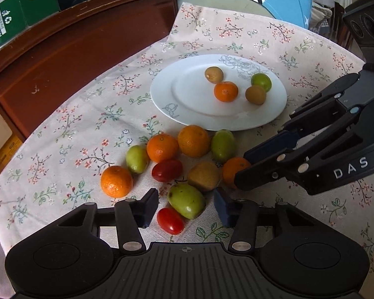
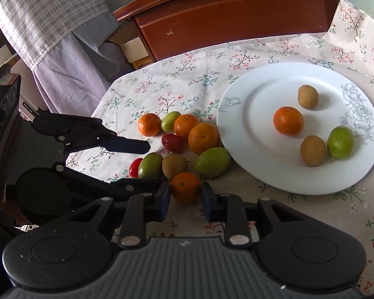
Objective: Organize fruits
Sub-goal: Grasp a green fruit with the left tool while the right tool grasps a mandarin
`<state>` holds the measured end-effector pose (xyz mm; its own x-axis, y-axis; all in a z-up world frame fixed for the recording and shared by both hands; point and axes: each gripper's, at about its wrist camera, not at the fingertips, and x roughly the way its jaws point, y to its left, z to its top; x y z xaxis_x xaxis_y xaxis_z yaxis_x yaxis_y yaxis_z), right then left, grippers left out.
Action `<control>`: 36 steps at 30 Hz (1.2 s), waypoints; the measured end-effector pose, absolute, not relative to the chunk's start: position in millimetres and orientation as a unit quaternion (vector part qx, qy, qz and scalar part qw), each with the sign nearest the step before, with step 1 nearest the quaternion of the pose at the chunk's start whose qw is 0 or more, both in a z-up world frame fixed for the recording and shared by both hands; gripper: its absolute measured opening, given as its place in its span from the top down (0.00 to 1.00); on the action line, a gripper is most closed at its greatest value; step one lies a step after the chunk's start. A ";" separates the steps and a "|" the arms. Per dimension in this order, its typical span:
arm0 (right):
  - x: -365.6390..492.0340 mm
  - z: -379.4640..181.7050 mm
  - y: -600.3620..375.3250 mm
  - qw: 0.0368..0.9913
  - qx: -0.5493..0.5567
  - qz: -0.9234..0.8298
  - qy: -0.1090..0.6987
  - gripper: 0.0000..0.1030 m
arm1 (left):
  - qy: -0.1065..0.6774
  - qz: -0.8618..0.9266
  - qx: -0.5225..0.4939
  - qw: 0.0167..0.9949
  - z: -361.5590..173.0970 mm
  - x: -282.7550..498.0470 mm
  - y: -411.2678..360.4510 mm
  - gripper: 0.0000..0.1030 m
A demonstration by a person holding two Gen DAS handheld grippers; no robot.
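Floral tablecloth [image 1: 274, 39] covers the table, wooden cabinet [image 1: 74, 57] behind it, green box [image 1: 17, 7] on top of the cabinet. White plate [image 1: 187, 114] sits on the cloth with four fruits on it: one orange [image 1: 226, 91], one green fruit [image 1: 261, 82], two brown fruits [image 1: 214, 74]. Rest of the fruit lies loose in a cluster on the cloth just beside the plate's near rim: oranges, green fruits, red tomatoes [image 1: 167, 170], a brown one.

Right gripper [image 2: 185, 195] is low over the cloth, fingers on either side of a loose orange [image 2: 185, 186] at the cluster's edge; contact with the pads can't be confirmed, jaws narrow around it. Left gripper [image 1: 185, 205] has jaws wide apart, hovering near a green fruit [image 1: 186, 200] and a tomato [image 1: 170, 220], holding nothing.
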<state>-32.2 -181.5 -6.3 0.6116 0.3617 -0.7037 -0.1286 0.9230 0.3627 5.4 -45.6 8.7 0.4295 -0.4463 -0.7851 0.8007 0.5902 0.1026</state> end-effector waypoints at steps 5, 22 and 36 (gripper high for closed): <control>-31.8 -7.2 -187.6 0.885 0.150 0.132 0.421 0.74 | 0.370 -0.390 0.246 0.807 7.1 6.2 -48.0 0.59; -32.8 -6.9 -187.2 0.886 0.147 0.133 0.420 0.74 | 0.359 -0.391 0.244 0.812 12.2 -2.0 -50.9 0.71; -41.4 11.7 -188.5 0.896 0.154 0.123 0.398 0.74 | 0.341 -0.375 0.227 0.832 38.6 -8.8 -50.0 0.71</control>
<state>-41.4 -188.5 11.7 0.6527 0.3434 -0.6754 -0.0975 0.9221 0.3746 -8.8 -50.0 38.6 0.4871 -0.4687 -0.7369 0.7783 0.6158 0.1228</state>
